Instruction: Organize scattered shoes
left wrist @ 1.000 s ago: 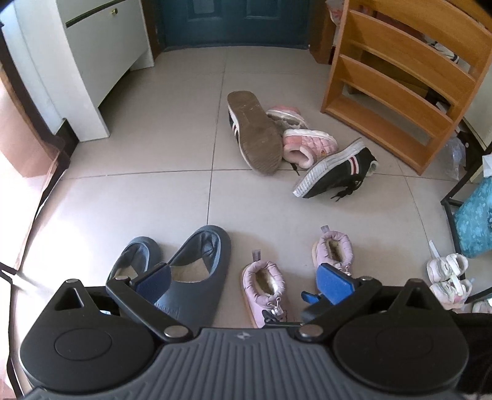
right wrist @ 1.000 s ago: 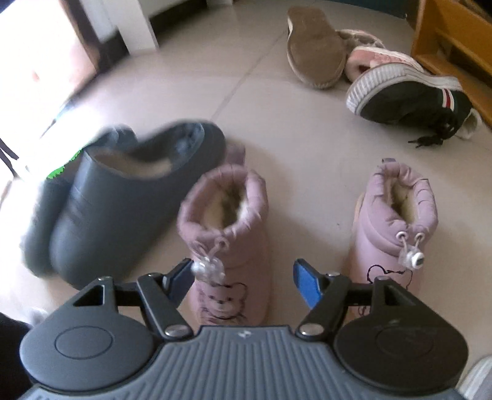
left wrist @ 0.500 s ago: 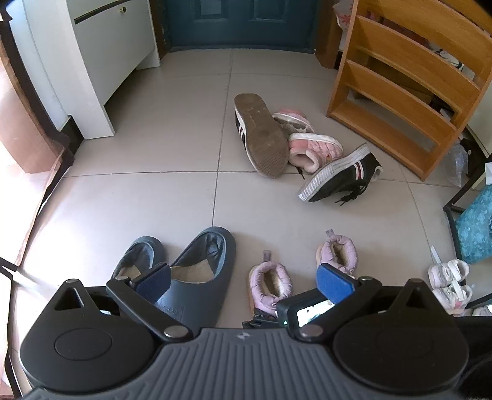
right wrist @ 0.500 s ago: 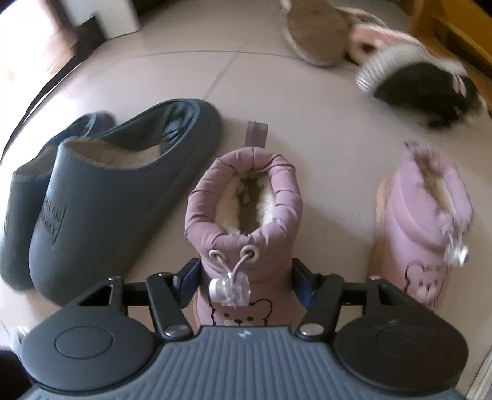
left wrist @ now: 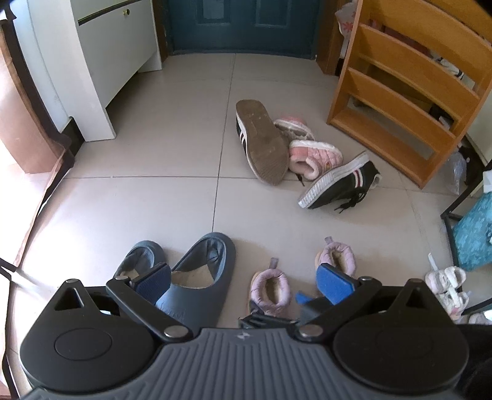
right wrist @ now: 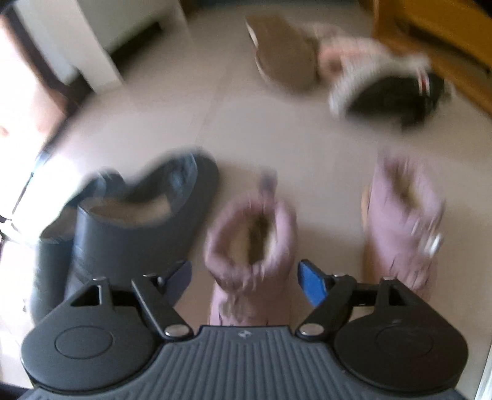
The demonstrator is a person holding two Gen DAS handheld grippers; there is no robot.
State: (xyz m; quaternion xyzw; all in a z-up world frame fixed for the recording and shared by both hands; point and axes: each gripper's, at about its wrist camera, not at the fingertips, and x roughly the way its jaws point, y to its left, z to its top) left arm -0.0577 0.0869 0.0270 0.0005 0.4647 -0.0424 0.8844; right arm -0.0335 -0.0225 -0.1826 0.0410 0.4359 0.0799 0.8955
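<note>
Two lilac fur-lined boots stand upright on the tiled floor, the left boot (left wrist: 270, 287) (right wrist: 250, 246) and the right boot (left wrist: 336, 258) (right wrist: 402, 221). My right gripper (right wrist: 246, 280) hangs over the left boot with its jaws opening. The boot sits between the blue pads (right wrist: 310, 284), which stand clear of its sides. This view is motion-blurred. My left gripper (left wrist: 244, 280) is open and holds nothing, above the grey slippers (left wrist: 203, 270) and the boots. Further off lie a sole-up black sneaker (left wrist: 261, 141), pink shoes (left wrist: 313, 154) and a second black sneaker (left wrist: 341, 184) on its side.
A wooden shoe rack (left wrist: 399, 92) leans at the right, behind the pile. A white cabinet (left wrist: 101, 61) stands at the left and a dark door (left wrist: 243, 24) at the back. White sandals (left wrist: 446, 283) and a blue-cushioned frame (left wrist: 473, 234) sit at the right edge.
Half a second ago my right gripper's pads pressed the left boot's sides; now they have spread apart and the gripper has risen. The left gripper has stayed in place.
</note>
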